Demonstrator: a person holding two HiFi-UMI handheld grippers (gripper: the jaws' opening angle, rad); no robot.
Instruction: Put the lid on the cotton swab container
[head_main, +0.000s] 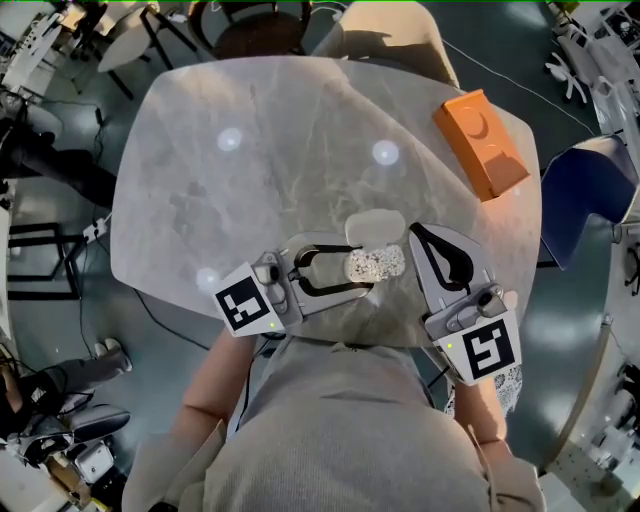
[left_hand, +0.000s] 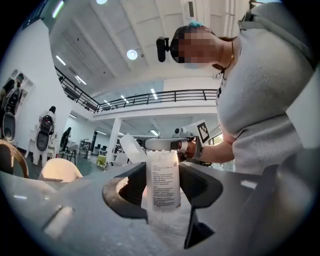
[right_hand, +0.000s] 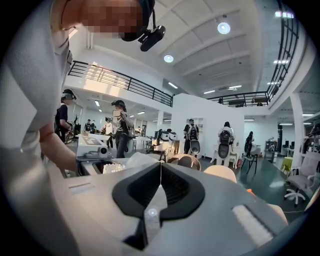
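Note:
The cotton swab container (head_main: 384, 262), a clear tub full of white swabs, sits between the jaws of my left gripper (head_main: 352, 268), which is shut on its sides near the table's front edge. In the left gripper view the labelled container (left_hand: 163, 192) stands upright in the left gripper (left_hand: 162, 175). Its hinged lid (left_hand: 130, 148) is flipped open, and in the head view the lid (head_main: 376, 225) lies just beyond the tub. My right gripper (head_main: 414, 233) is shut, with its tip right beside the lid's right edge. I cannot tell whether it touches the lid. The right gripper (right_hand: 161, 167) has the lid (right_hand: 139, 158) just left of its tip.
An orange block (head_main: 482, 142) lies at the far right of the round grey table (head_main: 250, 180). A blue chair (head_main: 585, 190) stands off the right edge and a beige chair (head_main: 395, 30) at the back. Several people (right_hand: 120, 125) stand in the hall behind.

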